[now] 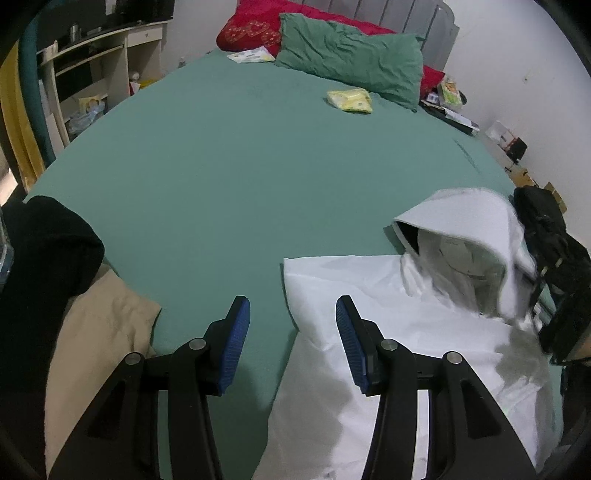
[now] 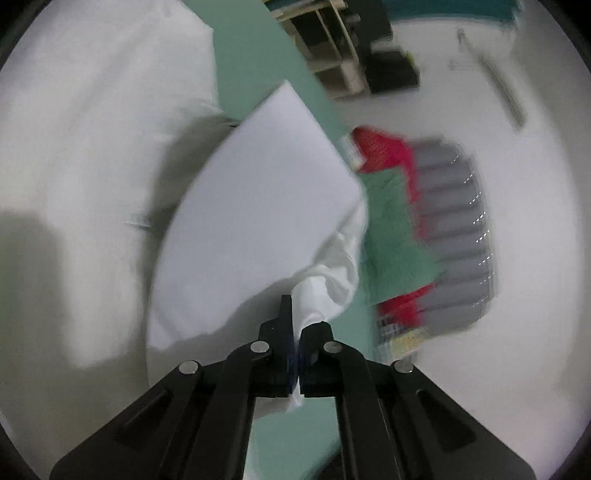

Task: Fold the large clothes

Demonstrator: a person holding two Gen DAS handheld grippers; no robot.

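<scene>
A large white garment (image 1: pixel 388 332) lies on the green bed sheet (image 1: pixel 221 184) at the right. One part of it (image 1: pixel 476 229) is lifted and hangs as a hood-like fold. My left gripper (image 1: pixel 292 314) is open and empty, low over the garment's left edge. In the blurred right wrist view my right gripper (image 2: pixel 297 325) is shut on a bunched end of the white garment (image 2: pixel 258 206) and holds a flap of it up above the rest of the cloth (image 2: pixel 92 129).
A beige cloth (image 1: pixel 99 339) and a black cloth (image 1: pixel 44 251) lie at the bed's left near edge. A green pillow (image 1: pixel 351 55), red pillow (image 1: pixel 251 26) and yellow packet (image 1: pixel 349 99) sit at the head. A black bag (image 1: pixel 546 236) is at the right.
</scene>
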